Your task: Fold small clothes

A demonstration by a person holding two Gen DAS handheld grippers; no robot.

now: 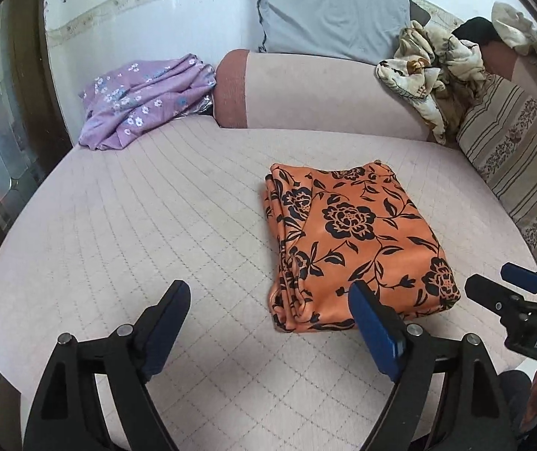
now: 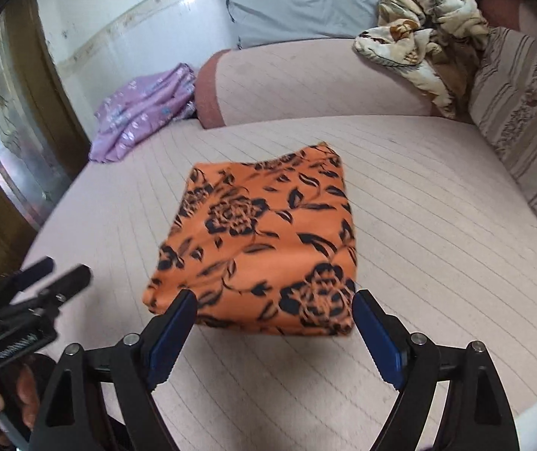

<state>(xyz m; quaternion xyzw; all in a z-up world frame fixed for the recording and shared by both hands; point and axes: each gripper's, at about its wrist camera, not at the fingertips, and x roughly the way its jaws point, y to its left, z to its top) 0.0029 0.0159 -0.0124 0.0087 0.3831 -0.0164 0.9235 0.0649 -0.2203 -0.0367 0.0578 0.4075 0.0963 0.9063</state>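
Note:
An orange cloth with black flowers (image 1: 355, 244) lies folded into a flat rectangle on the pink quilted bed (image 1: 155, 225); it also shows in the right wrist view (image 2: 264, 251). My left gripper (image 1: 270, 293) is open and empty, just in front of the cloth's near left corner. My right gripper (image 2: 274, 300) is open and empty, over the cloth's near edge. The right gripper also shows at the right edge of the left wrist view (image 1: 498, 282), and the left gripper at the left of the right wrist view (image 2: 61, 270).
A crumpled purple flowered cloth (image 1: 144, 101) lies at the far left. A pink bolster (image 1: 325, 94) and grey pillow (image 1: 328, 11) sit at the back. A cream flowered blanket (image 1: 430, 75) and striped cushion (image 1: 513, 161) are at the right.

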